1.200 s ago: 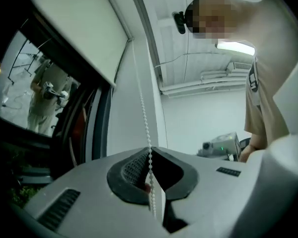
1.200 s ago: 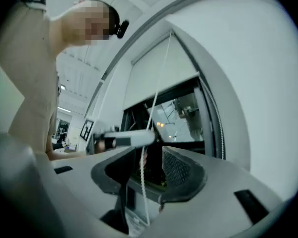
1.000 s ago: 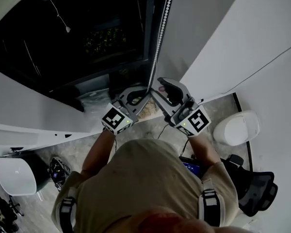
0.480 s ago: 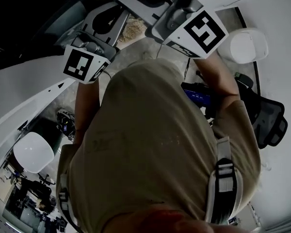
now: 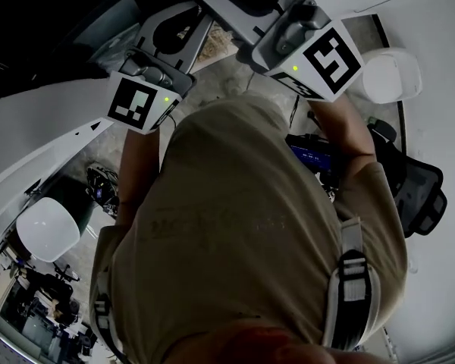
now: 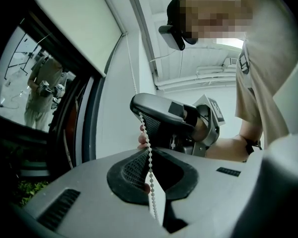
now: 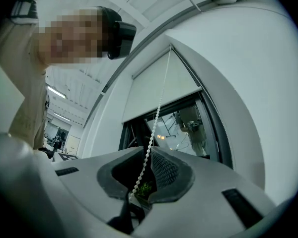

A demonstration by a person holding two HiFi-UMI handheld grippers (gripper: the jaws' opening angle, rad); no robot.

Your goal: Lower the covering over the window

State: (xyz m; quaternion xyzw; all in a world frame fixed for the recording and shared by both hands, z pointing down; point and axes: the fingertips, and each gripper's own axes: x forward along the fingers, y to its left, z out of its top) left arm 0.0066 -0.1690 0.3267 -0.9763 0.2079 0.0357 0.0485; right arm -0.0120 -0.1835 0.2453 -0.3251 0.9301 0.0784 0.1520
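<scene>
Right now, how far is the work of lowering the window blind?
Done: the blind is only partly down. In hand: left gripper is shut on the bead chain; right gripper has just been closing its jaws on it. Left: the lower window glass is bare.

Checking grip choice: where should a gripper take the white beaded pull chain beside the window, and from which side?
Pinch the white beaded pull chain on its vertical run below the cream roller blind, coming level from the room side, one jaw each side. It hangs thin and straight near the white wall, so a sideways pinch catches beads. The left gripper grips it thus.
</scene>
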